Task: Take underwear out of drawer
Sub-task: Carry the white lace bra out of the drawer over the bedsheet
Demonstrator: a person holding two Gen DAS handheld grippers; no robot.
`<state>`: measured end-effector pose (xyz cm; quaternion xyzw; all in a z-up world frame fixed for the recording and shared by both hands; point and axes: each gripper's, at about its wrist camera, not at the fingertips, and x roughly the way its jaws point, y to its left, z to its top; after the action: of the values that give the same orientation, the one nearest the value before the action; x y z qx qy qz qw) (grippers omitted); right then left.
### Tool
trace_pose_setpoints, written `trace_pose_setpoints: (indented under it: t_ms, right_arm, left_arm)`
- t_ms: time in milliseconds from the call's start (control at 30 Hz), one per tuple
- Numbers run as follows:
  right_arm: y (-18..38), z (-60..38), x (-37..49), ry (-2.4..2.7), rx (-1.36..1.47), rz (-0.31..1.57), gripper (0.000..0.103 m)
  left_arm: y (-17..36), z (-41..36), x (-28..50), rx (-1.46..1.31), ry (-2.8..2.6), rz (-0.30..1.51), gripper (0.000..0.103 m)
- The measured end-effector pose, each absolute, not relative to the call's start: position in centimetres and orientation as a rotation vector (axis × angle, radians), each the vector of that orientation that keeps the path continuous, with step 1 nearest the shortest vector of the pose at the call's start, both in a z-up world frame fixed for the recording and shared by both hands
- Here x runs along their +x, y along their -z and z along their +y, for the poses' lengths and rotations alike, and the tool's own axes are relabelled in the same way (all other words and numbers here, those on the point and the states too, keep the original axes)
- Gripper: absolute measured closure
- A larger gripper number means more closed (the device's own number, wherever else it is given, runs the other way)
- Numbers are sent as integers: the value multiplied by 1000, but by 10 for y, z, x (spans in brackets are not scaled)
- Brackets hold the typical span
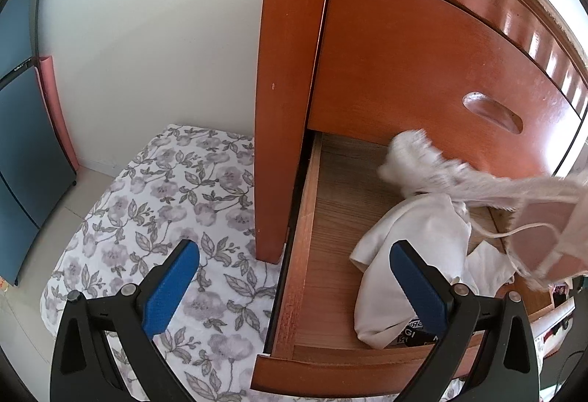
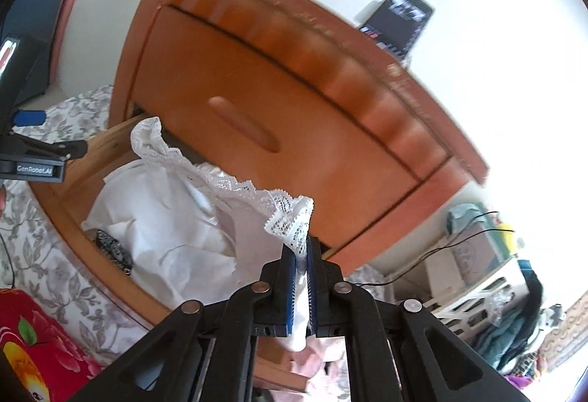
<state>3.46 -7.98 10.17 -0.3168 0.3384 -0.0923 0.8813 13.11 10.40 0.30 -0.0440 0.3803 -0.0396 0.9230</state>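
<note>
currently | white lace-trimmed underwear (image 2: 235,189) is clamped by right gripper (image 2: 302,255) | stretched leftward into open wooden drawer (image 2: 73,189) | left gripper (image 1: 294,277) is held apart, empty

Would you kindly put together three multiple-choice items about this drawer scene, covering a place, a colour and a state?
1. Where does the white folded cloth lie?
A. on the flowered bedspread
B. in the open lower drawer
C. on top of the dresser

2. What colour are the pads of the left hand-held gripper?
A. blue
B. red
C. yellow

3. How does the right hand-held gripper stand?
A. wide open, empty
B. shut on nothing
C. shut on the white lace underwear

Key: 1 B, the cloth rests on the drawer's wooden floor; 2 A, both pads show blue; 3 C, lace is pinched between the pads and trails toward the drawer.
</note>
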Motion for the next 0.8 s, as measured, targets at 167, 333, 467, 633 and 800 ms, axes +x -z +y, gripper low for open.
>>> trace_pose_setpoints:
  t_ms: [167, 333, 467, 633, 800]
  right_arm:
    - [-134, -96, 29, 320, -666, 607, 98]
    - [-175, -121, 26, 423, -679, 540, 98]
    - [-202, -142, 21, 520, -711, 512, 98]
    - [-227, -174, 17, 644, -758, 511, 98]
    - [-248, -211, 19, 760, -767, 521, 98]
  left_arm:
    - [-3, 102, 131, -85, 83, 783, 0]
    - [-3, 101, 130, -76, 86, 784, 0]
    - [-4, 98, 129, -65, 91, 783, 0]
    - [-6, 92, 128, -50, 100, 778, 0]
    - [-8, 87, 127, -31, 110, 775, 0]
